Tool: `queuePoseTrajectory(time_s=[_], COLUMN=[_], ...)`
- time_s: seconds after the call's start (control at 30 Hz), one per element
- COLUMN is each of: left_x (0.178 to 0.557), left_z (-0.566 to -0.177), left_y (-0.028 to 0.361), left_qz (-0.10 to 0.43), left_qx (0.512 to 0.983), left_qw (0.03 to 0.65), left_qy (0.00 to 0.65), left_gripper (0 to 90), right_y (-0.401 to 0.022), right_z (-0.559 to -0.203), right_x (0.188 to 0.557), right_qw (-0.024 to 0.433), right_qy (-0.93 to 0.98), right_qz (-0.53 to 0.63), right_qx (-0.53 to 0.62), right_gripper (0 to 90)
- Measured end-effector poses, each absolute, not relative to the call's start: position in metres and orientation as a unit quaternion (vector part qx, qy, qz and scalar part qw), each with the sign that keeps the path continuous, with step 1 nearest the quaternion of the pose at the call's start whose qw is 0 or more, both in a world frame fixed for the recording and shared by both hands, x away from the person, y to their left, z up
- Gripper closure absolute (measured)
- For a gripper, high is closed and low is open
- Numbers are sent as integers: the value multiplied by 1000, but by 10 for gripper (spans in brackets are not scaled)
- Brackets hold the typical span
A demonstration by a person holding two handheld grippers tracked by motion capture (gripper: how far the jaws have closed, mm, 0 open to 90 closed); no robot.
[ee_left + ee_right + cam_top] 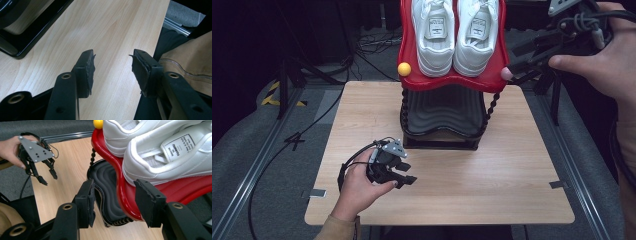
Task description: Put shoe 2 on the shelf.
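A pair of white sneakers (pixel 455 35) sits side by side on the red top shelf (pixel 412 75) of a small rack at the table's far edge (heels toward the person). The right gripper (pixel 113 200), jaws apart and empty, hangs just beside the shelf's right edge, far nearer than the left gripper (pixel 399 172), also spread empty over the wooden table (pixel 492 180).

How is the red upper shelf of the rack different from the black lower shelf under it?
The red upper shelf is glossy red and carries two white sneakers; the black lower shelf is black, ribbed and bare. The red shelf also reaches wider than the black one. Both have a wavy front edge and belong to one rack on the wooden table.
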State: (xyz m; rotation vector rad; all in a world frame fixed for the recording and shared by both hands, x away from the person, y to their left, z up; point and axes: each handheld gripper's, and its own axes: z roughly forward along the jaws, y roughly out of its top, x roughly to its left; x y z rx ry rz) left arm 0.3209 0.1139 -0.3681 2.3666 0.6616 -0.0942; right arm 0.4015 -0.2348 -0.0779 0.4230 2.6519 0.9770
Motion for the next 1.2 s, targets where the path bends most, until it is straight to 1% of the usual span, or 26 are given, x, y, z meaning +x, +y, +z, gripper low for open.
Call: queuePoseTrajectory(time_s=[0.1,0.13,0.27,0.53,0.73,0.77,0.93,1.03,1.07,1.1,1.2], left_x=[322,322,323,323,324,324,321,318,318,316,314], left_z=[-368,-368,-368,-366,-367,-368,-367,-368,-368,-368,-369], left_y=[113,113,112,111,111,111,111,112,112,113,114], left_qz=[-35,-36,-39,-35,-35,-36,-31,-26,-26,-25,-25], left_qx=[907,907,907,907,908,908,907,908,908,908,908], left_qw=[335,336,337,338,336,334,335,331,331,329,328], left_qy=[253,252,250,247,249,249,252,255,255,257,260], left_gripper=[530,531,531,531,531,531,531,531,531,531,531], right_y=[-240,-244,-247,-255,-261,-261,-259,-256,-256,-254,-252], right_z=[-83,-90,-100,-129,-165,-165,-204,-223,-223,-235,-244], right_x=[399,397,392,379,372,372,368,366,366,365,363], right_qw=[136,136,134,118,99,99,75,71,71,63,63], right_qy=[917,914,914,913,912,912,912,915,915,915,916], right_qz=[347,354,357,372,379,379,384,378,378,380,378], right_qx=[146,142,137,118,124,124,119,123,123,120,117], right_gripper=[513,515,517,521,524,524,528,529,529,529,529])
